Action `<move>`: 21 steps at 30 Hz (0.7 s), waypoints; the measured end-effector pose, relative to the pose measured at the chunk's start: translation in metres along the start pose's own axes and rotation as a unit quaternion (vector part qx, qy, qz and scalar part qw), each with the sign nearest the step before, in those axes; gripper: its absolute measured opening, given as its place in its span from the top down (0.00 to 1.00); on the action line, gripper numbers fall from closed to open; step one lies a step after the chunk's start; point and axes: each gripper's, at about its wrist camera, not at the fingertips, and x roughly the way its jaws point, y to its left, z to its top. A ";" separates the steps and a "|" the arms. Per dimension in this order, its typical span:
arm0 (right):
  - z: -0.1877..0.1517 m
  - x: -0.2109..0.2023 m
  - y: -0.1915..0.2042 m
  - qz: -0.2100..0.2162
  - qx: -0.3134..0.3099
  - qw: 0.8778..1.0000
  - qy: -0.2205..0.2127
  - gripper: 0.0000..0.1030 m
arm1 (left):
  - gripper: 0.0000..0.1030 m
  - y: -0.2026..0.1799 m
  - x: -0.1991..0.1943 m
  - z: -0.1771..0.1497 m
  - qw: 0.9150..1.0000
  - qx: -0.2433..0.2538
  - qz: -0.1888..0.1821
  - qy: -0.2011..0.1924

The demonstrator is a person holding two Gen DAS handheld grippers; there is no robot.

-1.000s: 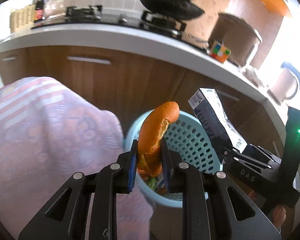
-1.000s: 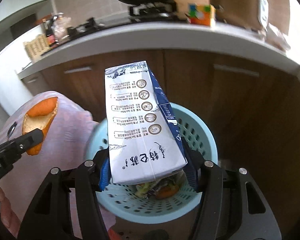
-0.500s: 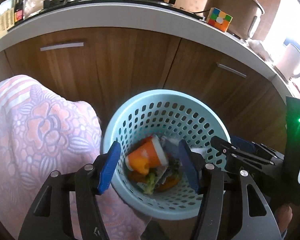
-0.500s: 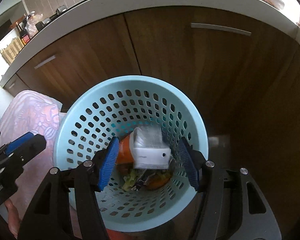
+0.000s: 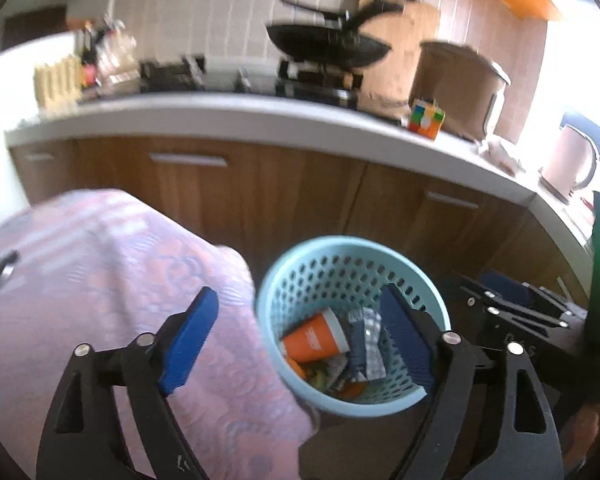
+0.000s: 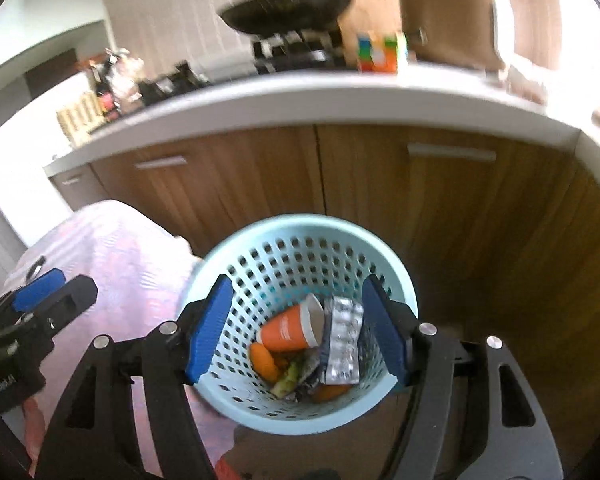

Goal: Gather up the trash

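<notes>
A light blue perforated waste basket (image 5: 300,256) (image 6: 276,228) stands on the floor before the wooden cabinets. Inside lie an orange paper cup (image 5: 314,338) (image 6: 288,330), the milk carton (image 5: 366,338) (image 6: 342,340), orange peel (image 6: 262,360) and other scraps. My left gripper (image 5: 296,340) is open and empty above the basket's left rim. My right gripper (image 6: 298,330) is open and empty above the basket. The right gripper shows at the right of the left wrist view (image 5: 516,308); the left gripper shows at the left of the right wrist view (image 6: 40,292).
A table under a pink floral cloth (image 5: 100,280) (image 6: 112,256) touches the basket's left side. Behind runs a white counter (image 5: 260,116) with a stove and black pan (image 5: 328,46), a puzzle cube (image 5: 426,118), a brown pot (image 5: 456,84) and a kettle (image 5: 574,164).
Both grippers opened; the orange peel and the milk carton dropped into the basket. Both grippers have since lifted and pulled back, so the counter shows again.
</notes>
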 end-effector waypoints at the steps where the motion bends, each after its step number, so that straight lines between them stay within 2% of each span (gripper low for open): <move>1: 0.000 -0.011 0.006 0.004 -0.008 1.000 -0.014 0.38 | 0.21 -0.001 -0.008 -0.001 1.000 0.003 0.006 -0.010; 4: -0.002 -0.039 0.019 0.014 -0.029 0.998 -0.047 0.37 | 0.18 -0.005 -0.040 -0.008 0.997 0.017 0.046 -0.056; 7: -0.005 -0.057 0.028 0.018 -0.042 0.996 -0.073 0.32 | 0.17 -0.005 -0.059 -0.014 0.995 0.012 0.062 -0.083; 13: -0.015 -0.077 0.039 0.023 -0.059 0.993 -0.102 0.31 | 0.16 -0.004 -0.090 -0.030 0.985 0.005 0.105 -0.137; 21: -0.019 -0.086 0.039 0.025 -0.055 0.992 -0.111 0.31 | 0.12 0.001 -0.110 -0.033 0.979 -0.005 0.123 -0.160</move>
